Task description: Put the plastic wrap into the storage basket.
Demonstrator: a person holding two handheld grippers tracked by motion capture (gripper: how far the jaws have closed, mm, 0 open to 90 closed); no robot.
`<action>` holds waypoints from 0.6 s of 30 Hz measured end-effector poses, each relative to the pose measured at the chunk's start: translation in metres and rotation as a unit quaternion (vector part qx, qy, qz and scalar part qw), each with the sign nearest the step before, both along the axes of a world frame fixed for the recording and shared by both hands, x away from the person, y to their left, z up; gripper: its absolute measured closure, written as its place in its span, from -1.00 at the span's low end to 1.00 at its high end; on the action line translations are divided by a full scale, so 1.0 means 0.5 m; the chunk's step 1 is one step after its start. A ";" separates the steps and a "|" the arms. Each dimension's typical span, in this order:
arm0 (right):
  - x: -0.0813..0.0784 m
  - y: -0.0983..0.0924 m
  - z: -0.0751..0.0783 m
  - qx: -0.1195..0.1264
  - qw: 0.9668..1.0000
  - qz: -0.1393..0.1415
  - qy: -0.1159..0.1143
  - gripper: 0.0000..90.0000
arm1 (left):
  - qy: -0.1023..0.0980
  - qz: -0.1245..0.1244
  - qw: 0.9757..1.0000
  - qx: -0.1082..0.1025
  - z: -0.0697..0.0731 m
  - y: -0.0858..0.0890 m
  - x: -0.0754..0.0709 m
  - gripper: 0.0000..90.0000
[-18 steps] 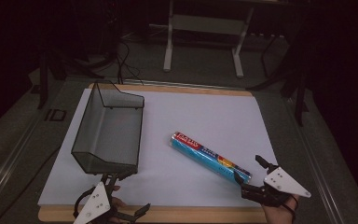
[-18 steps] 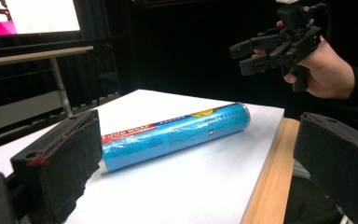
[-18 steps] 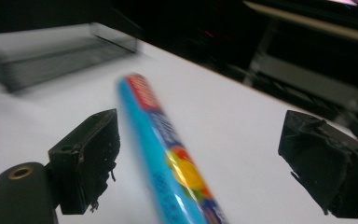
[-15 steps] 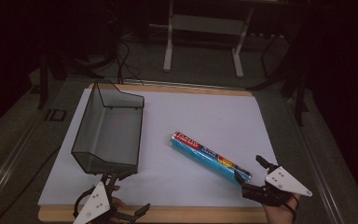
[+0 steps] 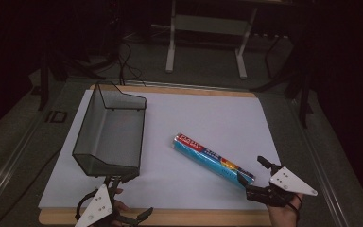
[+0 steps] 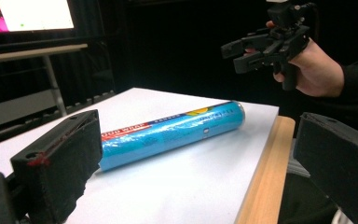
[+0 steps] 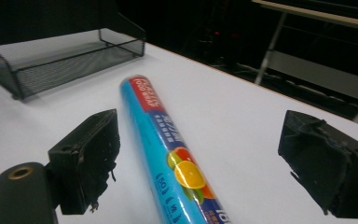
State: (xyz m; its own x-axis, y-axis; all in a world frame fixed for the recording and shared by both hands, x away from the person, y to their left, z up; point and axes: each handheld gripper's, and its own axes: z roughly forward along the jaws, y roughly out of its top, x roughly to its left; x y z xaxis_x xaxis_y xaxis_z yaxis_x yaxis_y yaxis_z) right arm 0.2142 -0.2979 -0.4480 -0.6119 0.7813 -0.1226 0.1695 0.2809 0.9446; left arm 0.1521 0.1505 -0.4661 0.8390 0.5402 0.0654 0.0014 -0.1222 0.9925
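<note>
Plywood edging ran along the worktop (image 5: 246, 215) nearest both tools, with smooth white sheet covering the rest. The right tool (image 5: 260, 177) stood spread wide, grasping nothing; a glossy blue cylindrical wrap roll (image 5: 213, 159) lay flat just ahead, its end between the jaws. The left tool (image 5: 123, 198) gaped too, empty. Beyond it sat a black wire-mesh tray (image 5: 111, 132). Farther off, a dim room held a grey metal stand (image 5: 205, 28).

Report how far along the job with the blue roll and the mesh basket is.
Nothing looks done: the blue roll lies flat on the white sheet, apart from the mesh basket. In hand: the right gripper stands open at the roll's near end, not gripping. Left: grasping and moving it.
</note>
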 end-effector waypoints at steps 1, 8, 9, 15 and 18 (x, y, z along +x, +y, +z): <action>0.003 -0.001 0.000 0.000 1.000 0.009 0.001 -0.72 | -0.001 0.000 1.000 0.000 0.000 -0.001 -0.001 -0.95; 0.021 0.005 -0.005 -0.018 0.997 0.063 0.039 -0.68 | -0.001 0.001 1.000 0.000 0.000 0.001 0.000 -0.95; 0.023 0.007 -0.005 -0.021 0.996 0.064 0.053 -0.68 | -0.001 0.000 1.000 -0.001 0.000 0.001 0.000 -0.95; 0.041 0.014 -0.003 -0.032 0.991 0.091 0.093 -0.71 | -0.002 0.000 1.000 -0.001 0.000 0.001 0.000 -0.95; 0.057 0.022 -0.008 -0.045 0.988 0.096 0.110 -0.76 | 0.000 -0.004 1.000 -0.002 0.000 0.001 0.000 -0.95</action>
